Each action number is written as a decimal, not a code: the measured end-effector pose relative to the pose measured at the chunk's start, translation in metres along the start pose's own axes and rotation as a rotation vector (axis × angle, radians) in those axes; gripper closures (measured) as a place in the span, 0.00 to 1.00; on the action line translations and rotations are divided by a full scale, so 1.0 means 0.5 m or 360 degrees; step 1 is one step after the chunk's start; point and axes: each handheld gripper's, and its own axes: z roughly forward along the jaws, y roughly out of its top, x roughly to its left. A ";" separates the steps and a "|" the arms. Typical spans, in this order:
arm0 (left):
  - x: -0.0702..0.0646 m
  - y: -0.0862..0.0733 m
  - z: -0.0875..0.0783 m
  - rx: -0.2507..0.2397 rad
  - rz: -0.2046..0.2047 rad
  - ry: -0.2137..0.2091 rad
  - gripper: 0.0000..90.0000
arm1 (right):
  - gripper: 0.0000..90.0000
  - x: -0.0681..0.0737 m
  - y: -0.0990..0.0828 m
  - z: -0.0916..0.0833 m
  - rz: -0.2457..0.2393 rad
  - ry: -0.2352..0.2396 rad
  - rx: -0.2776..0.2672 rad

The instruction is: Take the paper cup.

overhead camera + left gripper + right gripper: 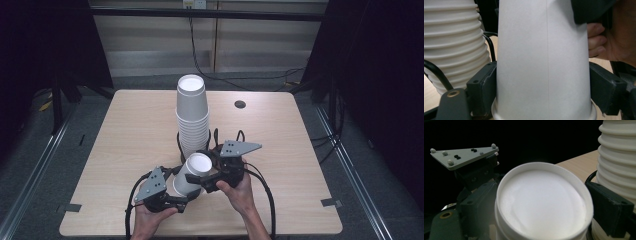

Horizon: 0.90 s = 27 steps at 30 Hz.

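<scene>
Left claw [182, 196] clamped the paper cup [192, 174] near its wide end, while the right claw [212, 175] gripped the same cup by its narrow end. Cup lay tilted over the desk [125, 140], just before the cup stack [192, 117].

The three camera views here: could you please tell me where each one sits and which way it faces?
High view: above the person's side, facing forward and down on the table; forearms, the left hand-held gripper and the right hand-held gripper show.
Left gripper view: rides that gripper, looking along its jaws, clamped on a paper cup; the other hand shows.
Right gripper view: looks along its jaws at the cup's white end.
Shared: all show the cup and the cup stack.
</scene>
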 end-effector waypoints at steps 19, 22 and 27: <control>0.026 -0.017 -0.032 0.0157 0.0001 0.0058 0.20 | 0.14 -0.005 -0.016 -0.031 -0.0004 -0.0010 0.0009; 0.028 -0.019 -0.032 0.0176 -0.0002 0.0058 0.21 | 0.15 -0.007 -0.018 -0.035 -0.0005 -0.0024 0.0024; 0.033 -0.018 -0.036 0.0214 -0.0013 0.0048 0.21 | 0.15 -0.009 -0.028 -0.042 -0.0006 -0.0040 0.0079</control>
